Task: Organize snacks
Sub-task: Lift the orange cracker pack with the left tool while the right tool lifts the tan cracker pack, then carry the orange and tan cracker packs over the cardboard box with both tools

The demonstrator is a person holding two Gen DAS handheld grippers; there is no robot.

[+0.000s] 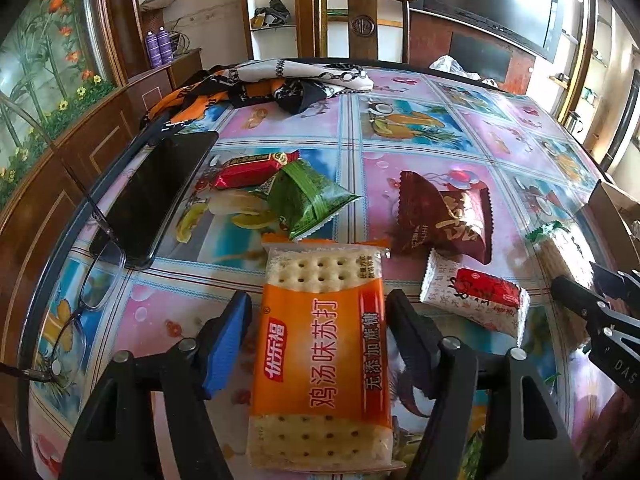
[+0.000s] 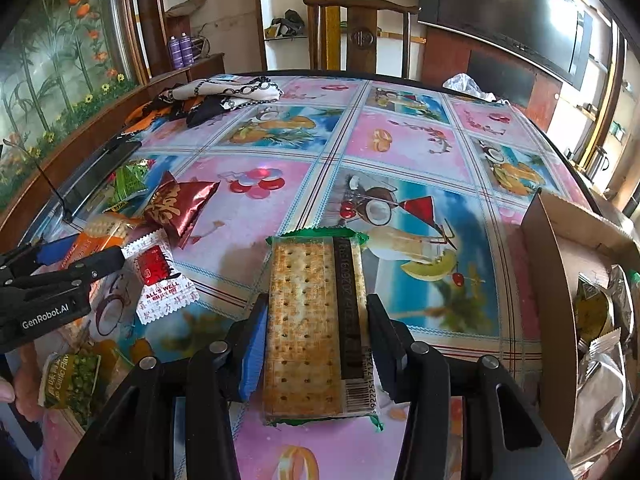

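Right now the right tool (image 2: 316, 344) clamps the green-edged clear cracker packet (image 2: 316, 328) lengthwise along its fingers, the brown cardboard box (image 2: 560, 248) just to its right, while the left tool (image 1: 318, 332) straddles an orange cracker packet (image 1: 320, 360) on the table (image 2: 400, 140), pads apart.

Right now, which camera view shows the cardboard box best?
The right wrist view: the cardboard box stands open at the right edge, with snack packets inside. The left wrist view shows only a brown corner of it at the far right, contents hidden.
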